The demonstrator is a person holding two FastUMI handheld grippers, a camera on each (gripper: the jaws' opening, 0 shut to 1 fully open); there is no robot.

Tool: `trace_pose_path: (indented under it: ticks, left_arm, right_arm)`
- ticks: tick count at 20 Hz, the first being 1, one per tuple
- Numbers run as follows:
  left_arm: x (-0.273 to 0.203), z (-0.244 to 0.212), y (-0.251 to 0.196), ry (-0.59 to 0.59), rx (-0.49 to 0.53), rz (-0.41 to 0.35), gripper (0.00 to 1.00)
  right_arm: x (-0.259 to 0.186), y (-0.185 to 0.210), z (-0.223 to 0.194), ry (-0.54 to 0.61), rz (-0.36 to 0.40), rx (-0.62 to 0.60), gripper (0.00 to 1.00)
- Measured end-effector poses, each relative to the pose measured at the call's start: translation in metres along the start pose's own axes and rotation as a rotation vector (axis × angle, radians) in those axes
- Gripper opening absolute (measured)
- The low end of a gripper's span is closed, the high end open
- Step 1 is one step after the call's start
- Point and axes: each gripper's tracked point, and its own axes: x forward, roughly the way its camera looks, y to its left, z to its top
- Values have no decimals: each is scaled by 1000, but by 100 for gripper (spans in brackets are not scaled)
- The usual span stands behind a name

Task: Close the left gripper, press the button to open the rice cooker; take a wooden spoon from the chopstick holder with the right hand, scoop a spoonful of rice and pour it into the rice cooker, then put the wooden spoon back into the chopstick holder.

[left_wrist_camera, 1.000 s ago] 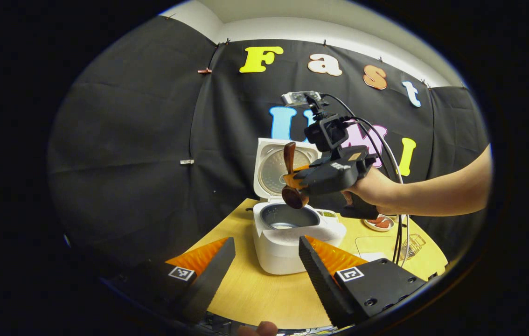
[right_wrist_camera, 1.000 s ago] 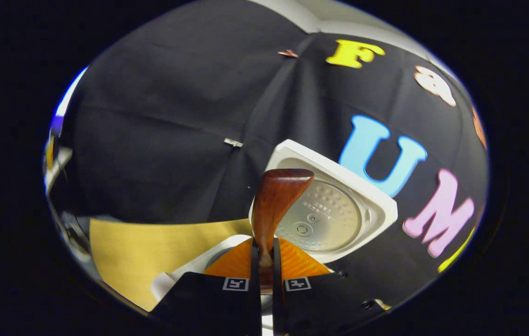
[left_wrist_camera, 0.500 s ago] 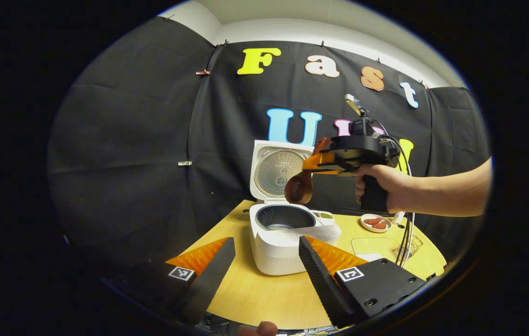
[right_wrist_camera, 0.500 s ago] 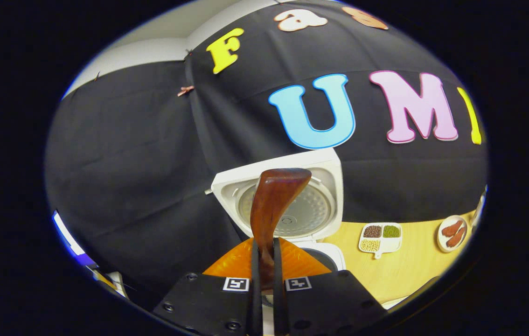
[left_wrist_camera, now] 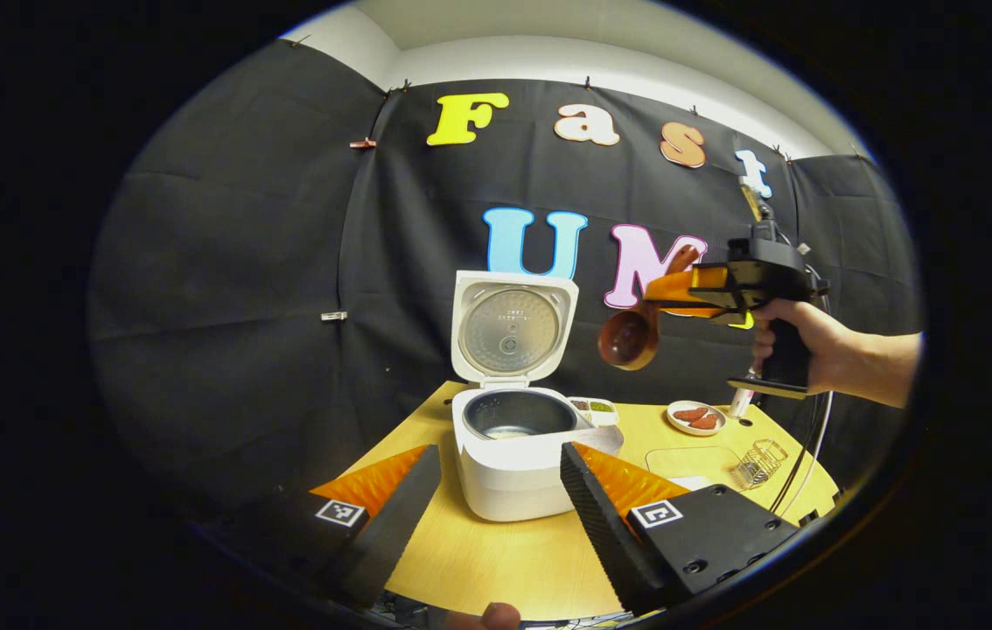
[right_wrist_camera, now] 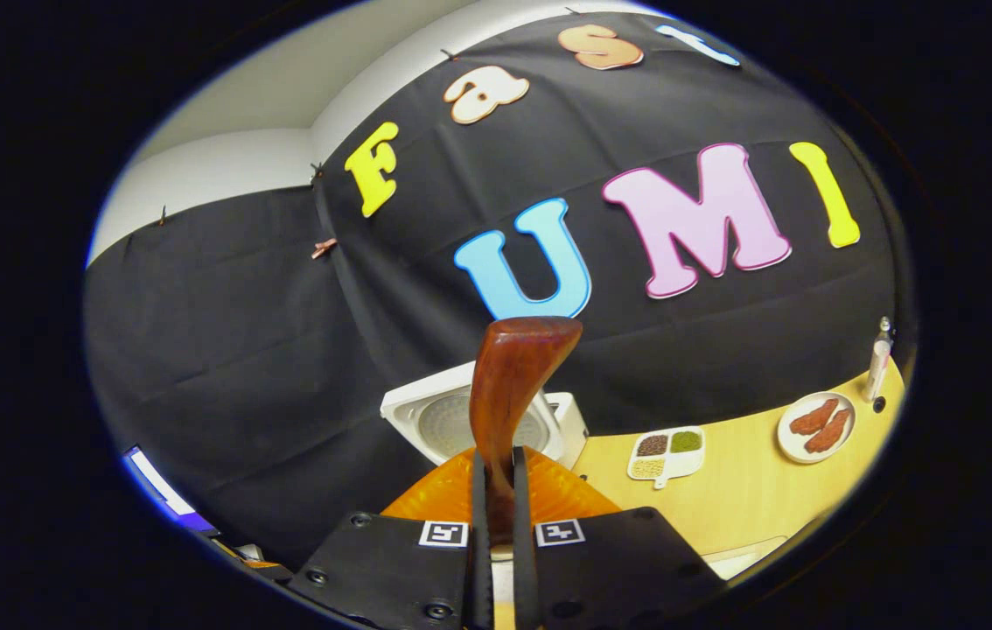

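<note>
Since the earlier frame, the right gripper (left_wrist_camera: 667,293) has carried the spoon (left_wrist_camera: 632,337) away from above the cooker (left_wrist_camera: 513,437), rightward and up to the middle right of the left gripper view, where a hand (left_wrist_camera: 811,346) holds it. Its fingers pinch the spoon handle, and the bowl hangs down-left, well apart from the pot. Centre frame, the cooker stands on the table (left_wrist_camera: 505,560) with its lid (left_wrist_camera: 509,324) raised upright. Right of it lie a divided dish (left_wrist_camera: 594,409), a plate (left_wrist_camera: 697,417) and the wire holder (left_wrist_camera: 758,464). At the bottom, the left gripper (left_wrist_camera: 496,499) has its fingers spread apart, holding nothing.

Right gripper view: the right gripper (right_wrist_camera: 496,507) sits at bottom centre, its fingers pressed onto the spoon (right_wrist_camera: 513,385), which rises to mid-frame. Behind it shows the cooker lid (right_wrist_camera: 461,424). Lower right, the dish (right_wrist_camera: 667,452) and plate (right_wrist_camera: 815,424) rest on the table (right_wrist_camera: 758,499).
</note>
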Motion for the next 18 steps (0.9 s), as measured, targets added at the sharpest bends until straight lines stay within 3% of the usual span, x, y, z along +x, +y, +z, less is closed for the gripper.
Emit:
trace_pose_path:
  ticks: [10, 18]
  left_arm:
    - [8, 8, -46, -2, 31, -40, 95]
    - [12, 11, -88, 7, 72, -42, 95]
  right_arm:
    - [-113, -152, 38, -47, -198, -39, 13]
    - [-178, -307, -8, 32, -439, -30, 13]
